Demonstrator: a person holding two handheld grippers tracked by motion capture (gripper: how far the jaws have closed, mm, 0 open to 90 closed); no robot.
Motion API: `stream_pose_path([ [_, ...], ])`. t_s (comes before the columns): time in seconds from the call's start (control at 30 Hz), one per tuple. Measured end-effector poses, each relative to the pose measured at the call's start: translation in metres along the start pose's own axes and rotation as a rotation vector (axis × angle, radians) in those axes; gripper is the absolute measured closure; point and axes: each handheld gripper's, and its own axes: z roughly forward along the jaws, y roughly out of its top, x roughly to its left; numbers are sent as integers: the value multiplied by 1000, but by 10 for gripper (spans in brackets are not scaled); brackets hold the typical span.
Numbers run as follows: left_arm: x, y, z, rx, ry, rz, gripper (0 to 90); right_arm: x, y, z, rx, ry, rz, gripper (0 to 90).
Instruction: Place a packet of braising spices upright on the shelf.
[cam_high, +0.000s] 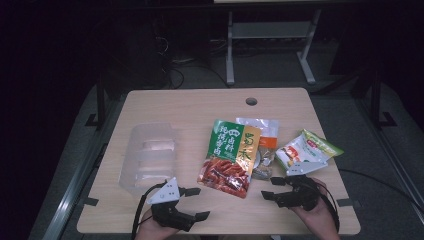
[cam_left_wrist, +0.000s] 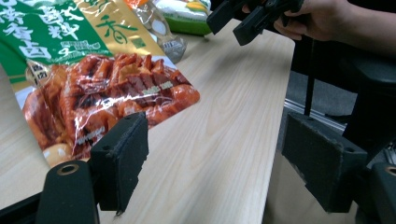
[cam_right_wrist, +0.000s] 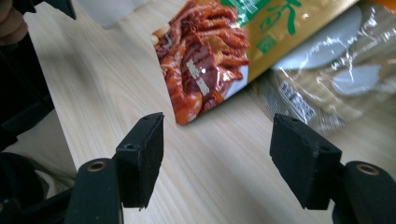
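With both grippers, left (cam_high: 192, 202) and right (cam_high: 272, 188), released and empty, pinch the red pouch (cam_high: 229, 158) by its near corner, low and level.

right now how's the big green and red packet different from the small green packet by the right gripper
The big green and red packet lies in the middle of the table, overlapping a clear bag; the small green packet lies apart near the right edge. The big one shows red braised food under a green and gold top; the small one is mostly white and light green. The big one is clearly larger. Both lie flat, untouched by either gripper.
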Motion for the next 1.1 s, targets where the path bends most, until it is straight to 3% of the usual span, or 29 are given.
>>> stream_pose_path([
  [0.23,6,12,10,-19,40,29,235,-5,15,3,2,-19,-3,341],
  [0.27,9,15,16,-25,68,32,235,-6,18,3,1,-26,-3,340],
  [0.5,21,16,30,-38,153,24,264,-18,37,6,-9,-76,10,340],
  [0.53,24,16,35,-39,200,38,278,-21,42,8,-12,-81,17,339],
  [0.6,26,16,40,-38,222,41,305,-26,49,12,2,-93,20,328],
  [0.7,34,16,52,-15,253,30,307,-28,55,17,9,-104,29,327],
  [0.77,39,15,59,-12,270,33,335,-30,62,22,20,-135,30,323],
  [0.87,46,14,69,27,325,36,386,-37,74,28,23,-158,53,319],
  [1.1,56,10,83,98,335,16,430,-49,86,42,37,-193,108,314],
])
